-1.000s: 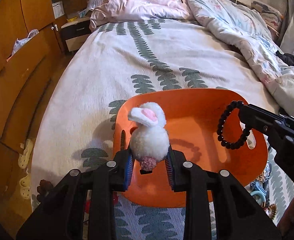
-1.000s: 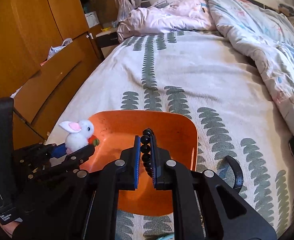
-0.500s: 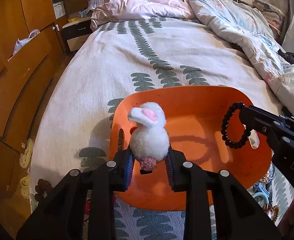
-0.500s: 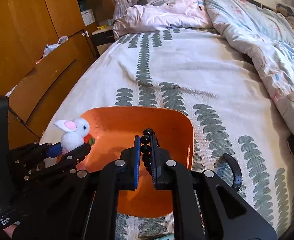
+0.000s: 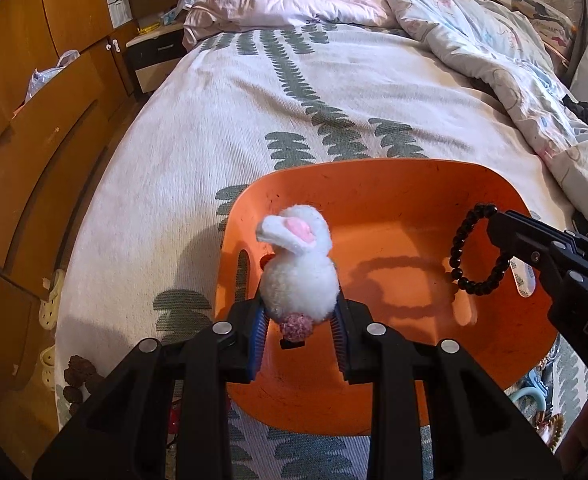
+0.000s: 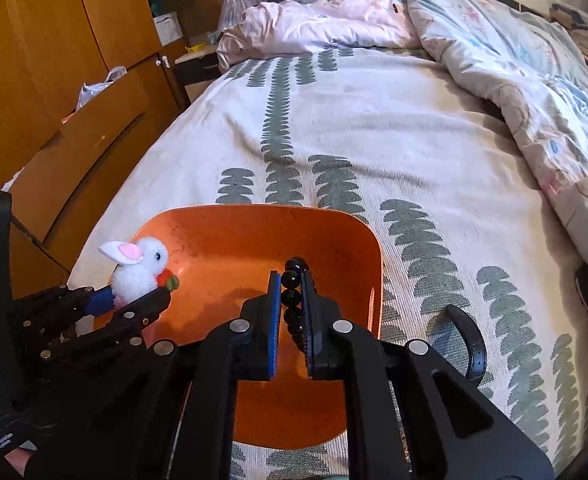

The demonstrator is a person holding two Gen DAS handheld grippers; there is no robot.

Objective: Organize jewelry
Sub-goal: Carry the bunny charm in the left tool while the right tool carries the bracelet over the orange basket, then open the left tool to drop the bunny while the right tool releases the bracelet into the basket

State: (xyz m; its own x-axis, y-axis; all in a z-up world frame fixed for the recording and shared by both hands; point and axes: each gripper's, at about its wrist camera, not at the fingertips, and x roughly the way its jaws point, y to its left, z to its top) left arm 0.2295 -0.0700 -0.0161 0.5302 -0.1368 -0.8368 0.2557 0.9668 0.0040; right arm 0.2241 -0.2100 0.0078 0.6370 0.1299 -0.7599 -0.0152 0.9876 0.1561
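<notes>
An orange tray point(image 5: 374, 184) lies on the bed, also in the right wrist view point(image 6: 230, 224). My left gripper point(image 5: 299, 320) is shut on a fluffy white bunny ornament point(image 5: 300, 280) with pink ears, held over the tray's left part; it also shows in the right wrist view point(image 6: 140, 270). My right gripper point(image 6: 292, 300) is shut on a black bead bracelet point(image 6: 292, 280) and holds it above the tray's right part. The bracelet point(image 5: 474, 256) hangs as a loop from the right gripper's fingers point(image 5: 510, 232).
The bed point(image 5: 314, 92) has a white cover with green leaf print and a rumpled quilt point(image 5: 494, 52) at the far right. Wooden cabinets point(image 5: 34, 120) stand to the left. More jewelry point(image 5: 550, 428) lies by the tray's near right corner. A black strap point(image 6: 470, 344) lies right of the tray.
Both grippers have shifted slightly over the tray with their items still held. The bunny and bracelet stay gripped.
</notes>
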